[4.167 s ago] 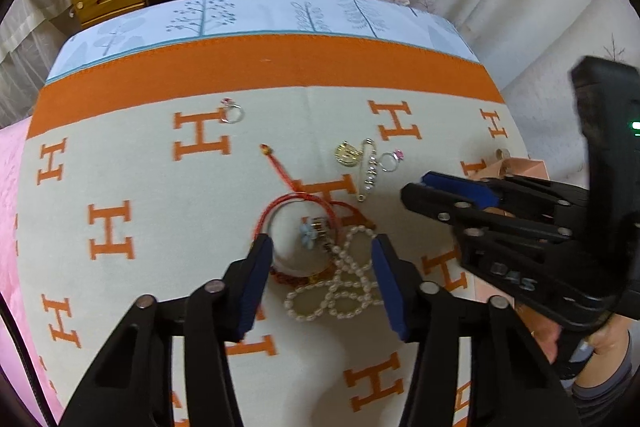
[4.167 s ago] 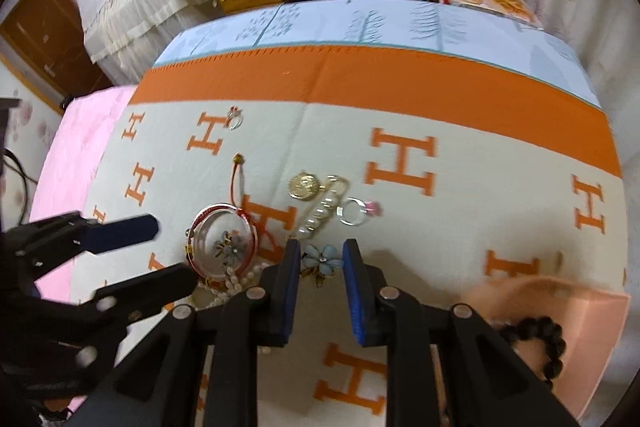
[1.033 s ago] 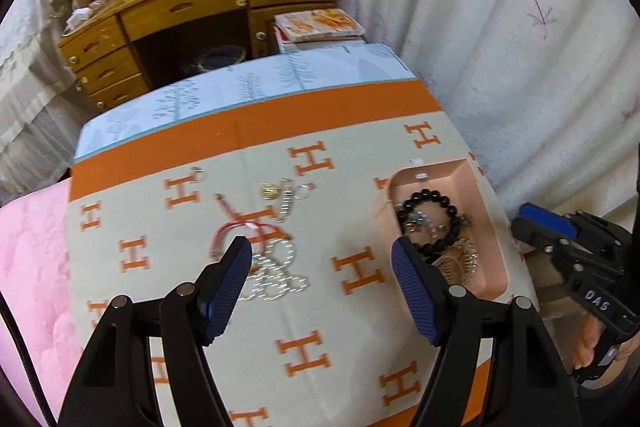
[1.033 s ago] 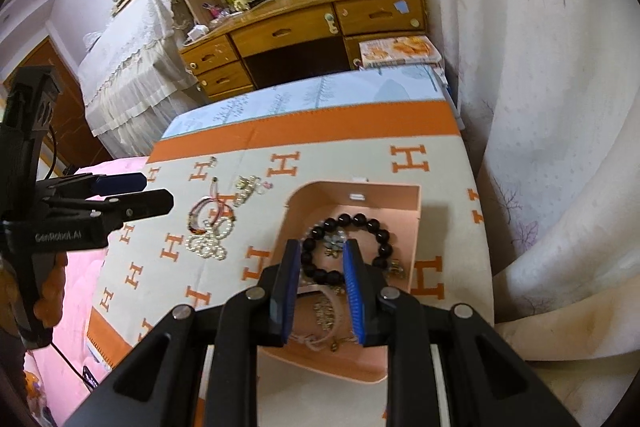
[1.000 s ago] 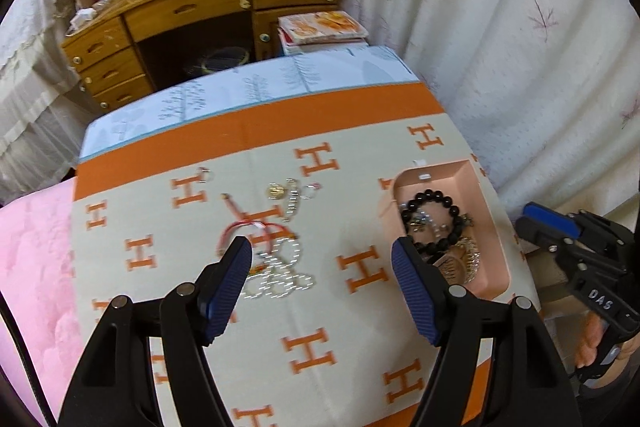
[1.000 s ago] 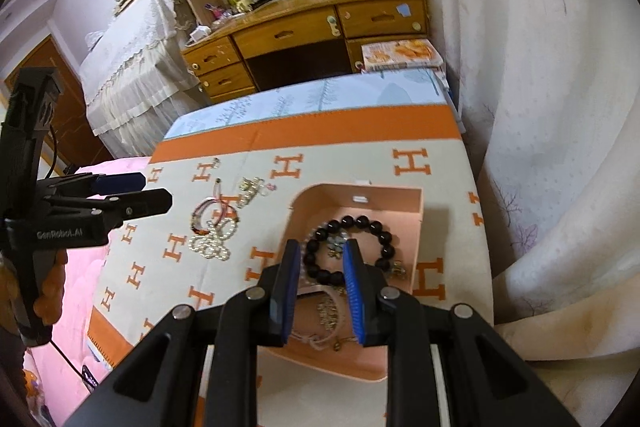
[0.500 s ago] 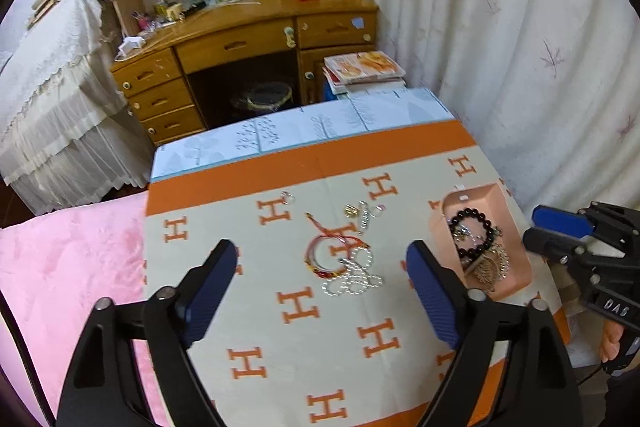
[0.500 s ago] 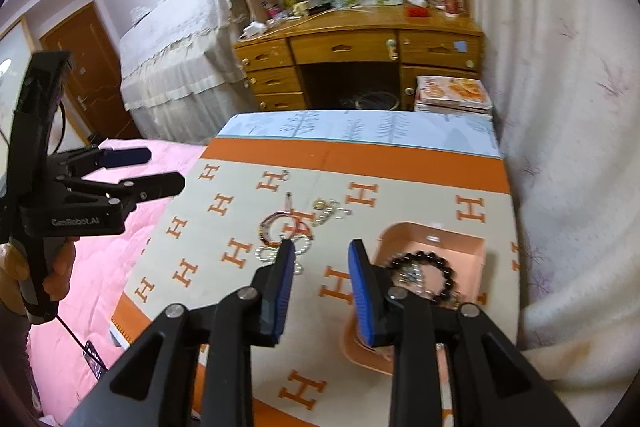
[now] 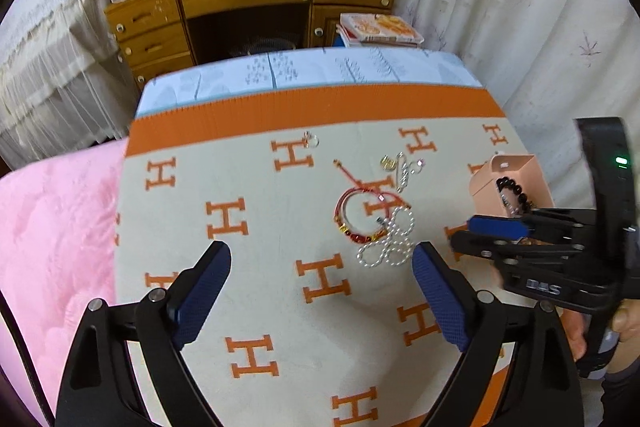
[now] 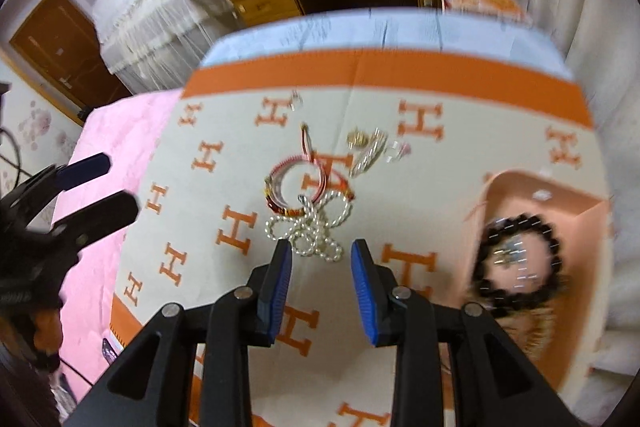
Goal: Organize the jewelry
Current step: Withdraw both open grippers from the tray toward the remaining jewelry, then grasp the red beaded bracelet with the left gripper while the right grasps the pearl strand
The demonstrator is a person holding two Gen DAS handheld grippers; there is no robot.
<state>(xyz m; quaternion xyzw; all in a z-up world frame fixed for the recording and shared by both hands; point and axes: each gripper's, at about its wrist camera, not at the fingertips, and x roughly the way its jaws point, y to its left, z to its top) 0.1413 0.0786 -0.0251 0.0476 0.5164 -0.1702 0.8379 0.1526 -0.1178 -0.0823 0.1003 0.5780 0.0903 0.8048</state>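
I take this as the approach to the next pick, judging by how things lie: the pink tray [image 10: 516, 195] at the right edge of the H-patterned blanket [image 9: 248, 259] already holds a black bead bracelet [image 10: 520, 259] and some chain pieces too blurred to name, while several pieces are still out on the cloth. My landmark is the pearl strand [image 10: 310, 227], a looped heap near the middle of the blanket. The red cord bracelet [image 10: 304, 183] touches it on the far side and partly overlaps it; beyond that lie a gold charm [image 10: 358, 139] and a pearl pin [image 10: 370, 153] close together, with a small ring with a pink stone [image 10: 396, 149] just beside them. A second ring [image 9: 311, 139] sits well apart, further back and left of the strand. My right gripper [image 10: 322, 275] hangs above the blanket just on the near side of the pearls, jaws parted and nothing between them, lined up on the strand. My left gripper [image 9: 322, 291] is spread wide and empty too, hovering near and a little left of the pearls. Next, I think, the right one must drop onto the heap and close on a bunched part of it, because loose loops may slip out and the tangled red cord may drag along. Then it carries the catch rightward to the tray.
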